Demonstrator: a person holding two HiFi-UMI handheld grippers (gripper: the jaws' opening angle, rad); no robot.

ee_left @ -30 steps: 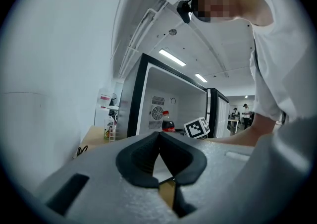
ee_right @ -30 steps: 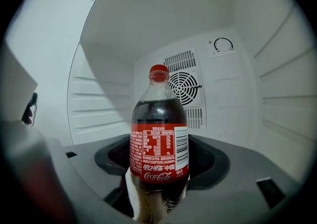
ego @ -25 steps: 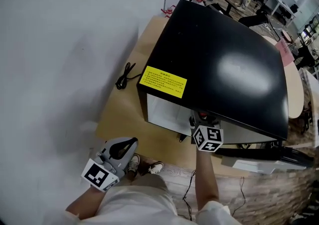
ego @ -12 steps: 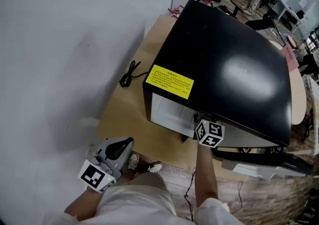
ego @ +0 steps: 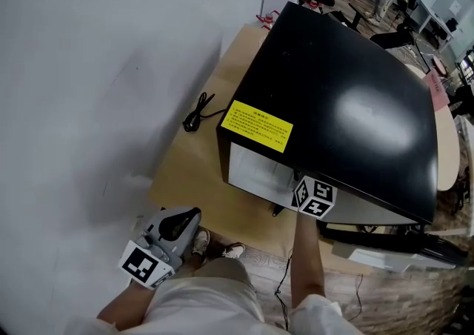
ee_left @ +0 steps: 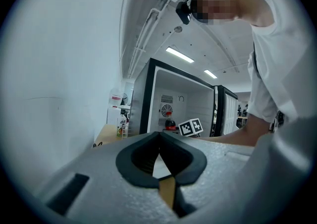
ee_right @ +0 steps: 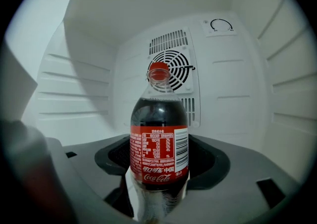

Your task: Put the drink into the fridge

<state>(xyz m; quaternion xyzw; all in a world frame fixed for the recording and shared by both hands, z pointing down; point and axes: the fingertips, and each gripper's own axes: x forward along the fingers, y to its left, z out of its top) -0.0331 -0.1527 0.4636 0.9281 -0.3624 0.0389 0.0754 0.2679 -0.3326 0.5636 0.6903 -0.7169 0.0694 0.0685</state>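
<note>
Cola bottle (ee_right: 158, 139) upright inside fridge (ee_right: 237, 94), body tight between pads of the right hand-held gripper (ee_right: 157, 196)

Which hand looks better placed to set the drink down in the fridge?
Right. The right gripper grips the cola bottle upright, inside the open fridge. The left gripper is shut and empty, back by the person's side, outside the fridge.

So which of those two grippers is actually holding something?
The right gripper, inside the fridge: its jaws clamp a red-labelled cola bottle. The left gripper hangs outside, jaws together on nothing.
</note>
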